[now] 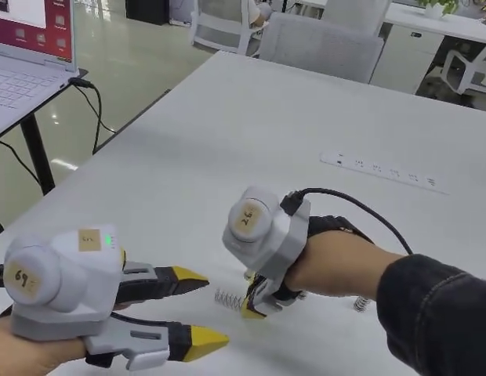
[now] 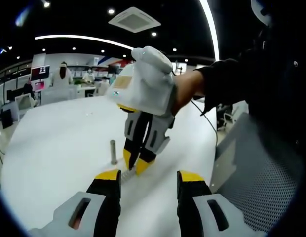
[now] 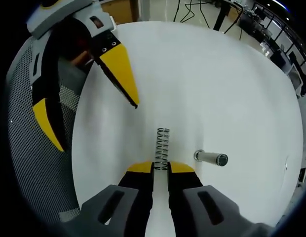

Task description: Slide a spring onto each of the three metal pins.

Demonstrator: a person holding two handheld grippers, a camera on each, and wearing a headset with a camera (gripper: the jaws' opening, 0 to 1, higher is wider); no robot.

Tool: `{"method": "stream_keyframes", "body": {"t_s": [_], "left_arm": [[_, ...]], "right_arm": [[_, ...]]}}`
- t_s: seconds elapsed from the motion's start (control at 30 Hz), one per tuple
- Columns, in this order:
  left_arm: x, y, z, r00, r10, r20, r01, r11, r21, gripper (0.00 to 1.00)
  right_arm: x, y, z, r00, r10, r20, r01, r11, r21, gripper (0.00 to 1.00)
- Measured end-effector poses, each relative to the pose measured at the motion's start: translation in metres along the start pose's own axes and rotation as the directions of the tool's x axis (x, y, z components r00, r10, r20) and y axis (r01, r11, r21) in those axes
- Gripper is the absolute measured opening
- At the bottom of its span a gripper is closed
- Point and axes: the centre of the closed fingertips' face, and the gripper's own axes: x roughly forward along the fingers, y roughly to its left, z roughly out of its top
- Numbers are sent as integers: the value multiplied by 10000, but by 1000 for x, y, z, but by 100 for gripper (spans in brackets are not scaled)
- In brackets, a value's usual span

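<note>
My right gripper points down at the white table and is shut on one end of a small metal spring. The spring lies flat on the table, sticking out past the fingertips. Just beside those tips, a short metal pin stands upright, apart from the spring; the pin is bare. My left gripper is open at the lower left, aimed at the right gripper, with nothing between its jaws. A second spring lies by the right wrist.
A white power strip lies further back on the table. A laptop sits on a stand at the far left, beyond the table's edge. Chairs and another desk stand behind the table. A cable runs from the right gripper over the hand.
</note>
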Motion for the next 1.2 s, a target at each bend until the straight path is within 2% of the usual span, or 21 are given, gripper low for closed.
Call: {"method": "stream_keyframes", "body": {"t_s": [0.33,0.7,0.87,1.2], "left_arm": [[2,0,-2,9998,-59,-206,63,9998,184,38],[5,-9,2,9986,-428,-316,445,9974,564,31],[6,-15,3,9973,-647,-345,673,9946,790,24],[7,-23,5,9944,-999,-343,1030,9890,1066,11]], "right_arm": [[-27,16,0,9994,241,259,-235,9995,-226,7],[-65,45,5,9953,805,540,-749,9924,-976,7],[-73,53,10,9937,883,686,-798,9898,-1185,7],[-77,62,11,9916,1105,671,-996,9840,-1480,7]]}}
